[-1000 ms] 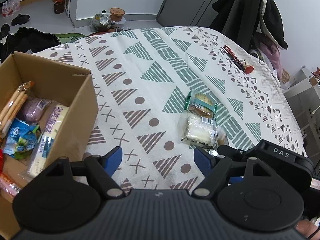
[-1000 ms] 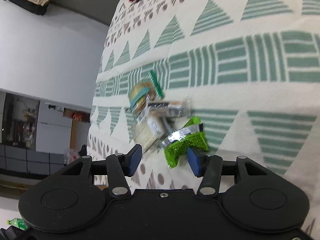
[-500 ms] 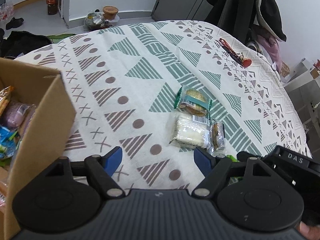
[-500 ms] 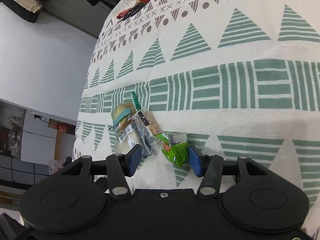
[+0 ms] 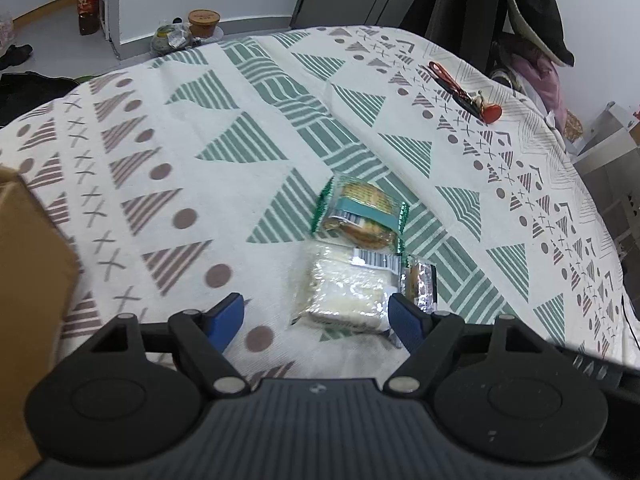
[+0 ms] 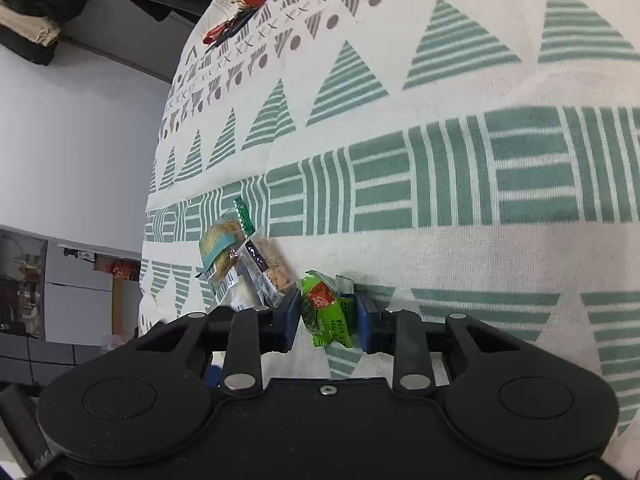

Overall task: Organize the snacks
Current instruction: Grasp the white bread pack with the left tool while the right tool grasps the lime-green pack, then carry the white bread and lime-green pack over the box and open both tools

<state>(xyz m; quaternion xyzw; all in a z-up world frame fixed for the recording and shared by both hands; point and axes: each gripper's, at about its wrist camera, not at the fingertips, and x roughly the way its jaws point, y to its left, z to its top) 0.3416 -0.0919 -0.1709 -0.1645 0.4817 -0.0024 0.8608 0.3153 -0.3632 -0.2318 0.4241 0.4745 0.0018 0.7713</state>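
Snacks in clear wrappers lie together on the patterned white tablecloth [image 5: 248,92].
Barcode labels show on the pale white sandwich pack [image 5: 344,288], but no writing can be read. The left gripper [image 5: 316,316] hangs low with fingers spread wide around this pack. The right gripper [image 6: 327,317] is clenched on the small bright green packet [image 6: 326,308], beside the round cookie pack with teal band [image 6: 219,246].

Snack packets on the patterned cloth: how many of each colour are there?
Teal-banded clear packet with round biscuits: 1
Clear packet with white cake: 1
Clear packet with brown bar: 1
Bright green packet: 1
Total: 4
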